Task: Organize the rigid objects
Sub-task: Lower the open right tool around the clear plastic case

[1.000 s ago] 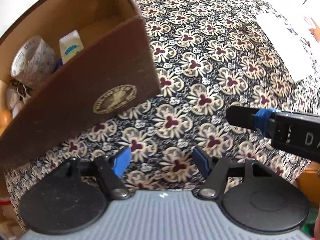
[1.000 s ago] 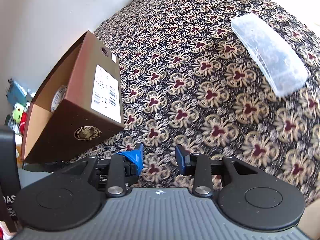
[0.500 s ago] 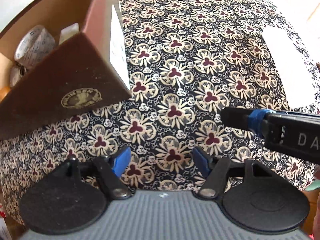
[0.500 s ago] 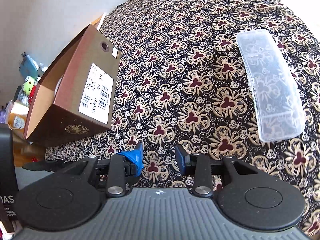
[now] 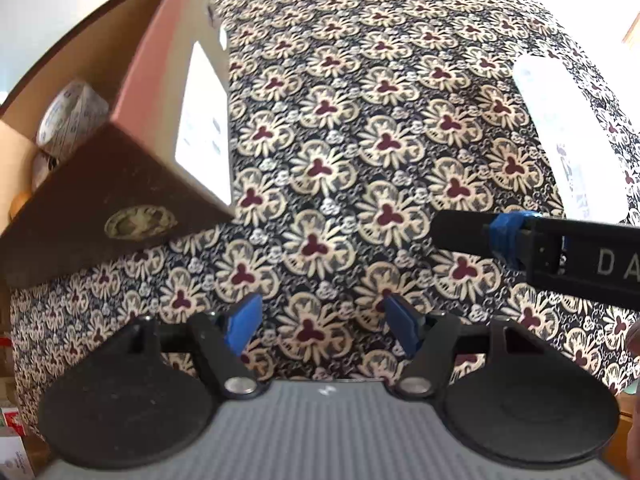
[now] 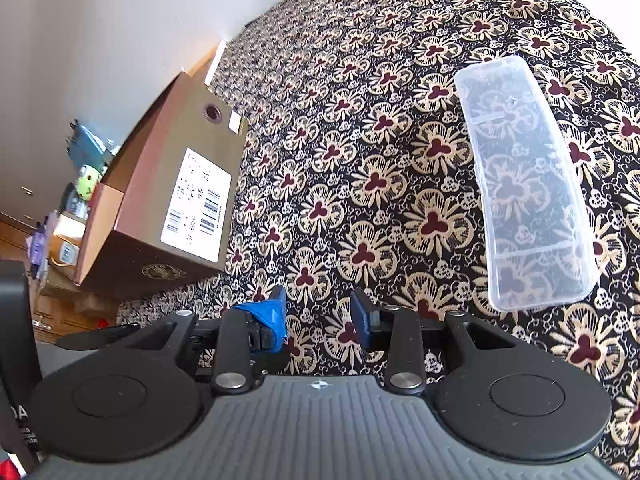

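Note:
A brown cardboard box (image 5: 132, 184) (image 6: 168, 200) stands open at the left on the flowered cloth, with a roll of tape (image 5: 70, 114) and other small items inside. A clear plastic case (image 6: 524, 184) (image 5: 564, 136) lies on the cloth at the right, apart from the box. My left gripper (image 5: 320, 322) hovers open over the cloth, nothing between its blue pads. My right gripper (image 6: 318, 314) is open too and holds nothing. It appears from the side in the left wrist view as a black bar with a blue band (image 5: 504, 236).
The flowered cloth (image 6: 360, 140) covers the whole surface. A white wall (image 6: 100, 32) runs behind the box. Clutter, with a green toy (image 6: 89, 182) and wooden furniture, lies beyond the cloth's left edge.
Both grippers have pulled back and swung right: the box has slid left and further off in both views. The clear case now sits nearer the middle of the right wrist view.

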The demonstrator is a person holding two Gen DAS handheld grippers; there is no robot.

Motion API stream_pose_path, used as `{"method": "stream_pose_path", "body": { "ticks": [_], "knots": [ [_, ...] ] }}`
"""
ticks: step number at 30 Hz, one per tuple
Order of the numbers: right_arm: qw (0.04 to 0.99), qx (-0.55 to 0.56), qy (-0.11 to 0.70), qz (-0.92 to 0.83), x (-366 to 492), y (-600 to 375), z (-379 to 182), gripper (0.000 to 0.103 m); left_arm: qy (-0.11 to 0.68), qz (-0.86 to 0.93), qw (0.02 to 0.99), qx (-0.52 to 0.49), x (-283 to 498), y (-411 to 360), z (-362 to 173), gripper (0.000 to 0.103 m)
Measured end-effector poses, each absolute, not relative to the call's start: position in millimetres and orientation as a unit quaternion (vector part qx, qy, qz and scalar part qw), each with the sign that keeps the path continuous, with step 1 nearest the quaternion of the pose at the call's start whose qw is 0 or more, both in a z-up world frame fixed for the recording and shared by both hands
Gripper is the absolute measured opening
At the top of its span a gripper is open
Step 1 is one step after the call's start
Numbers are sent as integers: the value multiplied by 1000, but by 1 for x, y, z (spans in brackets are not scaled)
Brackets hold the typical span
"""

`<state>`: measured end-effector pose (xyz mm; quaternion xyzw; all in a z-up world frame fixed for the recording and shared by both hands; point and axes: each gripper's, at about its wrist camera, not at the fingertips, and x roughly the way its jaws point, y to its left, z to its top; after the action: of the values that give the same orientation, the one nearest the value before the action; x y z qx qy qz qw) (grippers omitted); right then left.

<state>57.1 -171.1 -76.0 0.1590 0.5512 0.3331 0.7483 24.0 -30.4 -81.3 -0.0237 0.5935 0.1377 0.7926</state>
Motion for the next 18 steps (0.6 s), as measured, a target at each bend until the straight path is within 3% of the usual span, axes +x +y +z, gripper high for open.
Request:
{"method": "stream_pose_path", "body": {
  "ticks": [9,18],
  "knots": [
    [748,214,519,354,65,-195,-82,18,571,133,810,3,34,-45,-77,69],
    [778,252,460,346,80,-236,-68,18,560,103,821,-39,55,-49,-79,68]
  ]
}}
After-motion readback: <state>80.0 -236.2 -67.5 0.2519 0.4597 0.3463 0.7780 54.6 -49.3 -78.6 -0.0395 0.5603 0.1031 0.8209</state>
